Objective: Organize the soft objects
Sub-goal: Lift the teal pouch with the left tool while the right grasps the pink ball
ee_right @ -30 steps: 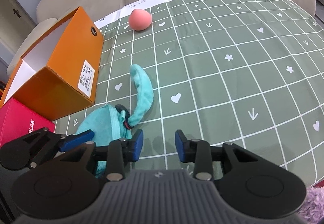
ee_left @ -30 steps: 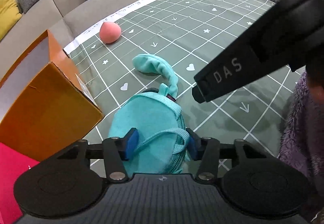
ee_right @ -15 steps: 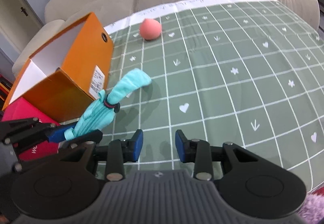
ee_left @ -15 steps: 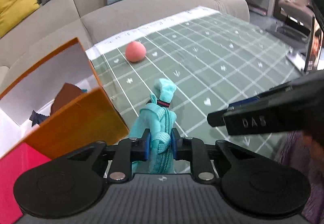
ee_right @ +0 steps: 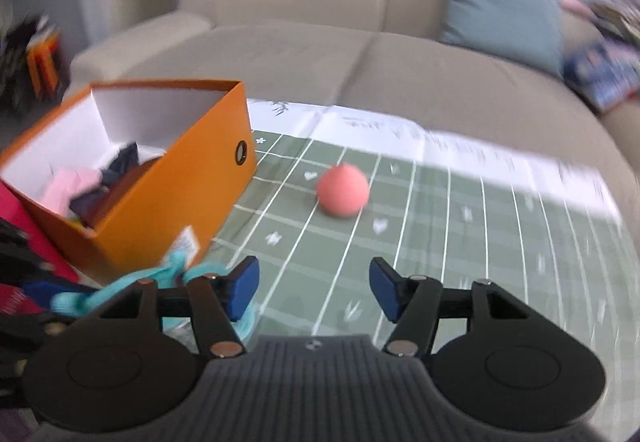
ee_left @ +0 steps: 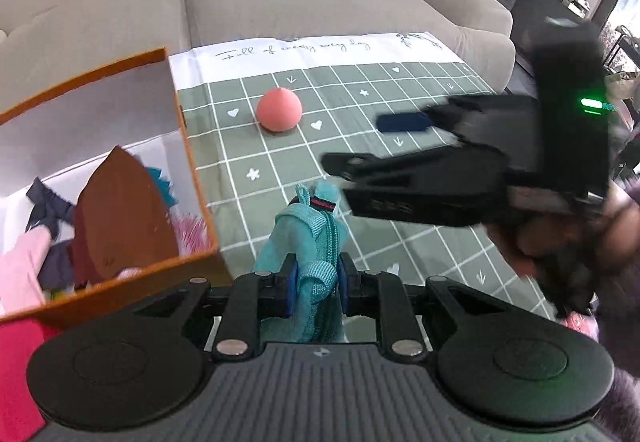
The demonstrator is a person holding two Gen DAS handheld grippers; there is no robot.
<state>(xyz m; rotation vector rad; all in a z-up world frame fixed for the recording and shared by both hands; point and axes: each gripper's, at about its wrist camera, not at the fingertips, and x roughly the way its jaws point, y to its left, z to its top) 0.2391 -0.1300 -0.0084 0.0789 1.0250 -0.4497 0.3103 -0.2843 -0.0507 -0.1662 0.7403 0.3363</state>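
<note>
The left gripper (ee_left: 316, 284) is clamped on a teal pouch (ee_left: 310, 234), its blue pads pinching the webbing strap and zip edge, and the pouch hangs lifted above the green checked mat (ee_left: 420, 242). The jaws closed earlier in the last second and have held that width since. At about nine o'clock from the pouch stands the orange box (ee_left: 196, 178), open at the top, with brown, pink and dark soft pieces already inside. A pink ball (ee_left: 279, 110) rests on the mat at twelve o'clock from the pouch, well apart from it. The right gripper (ee_right: 314, 290) has just been opening; its jaws stand wide apart with nothing between them, over the mat, the ball ahead at twelve o'clock. A beige sofa (ee_left: 320, 2) lies beyond the mat.
</note>
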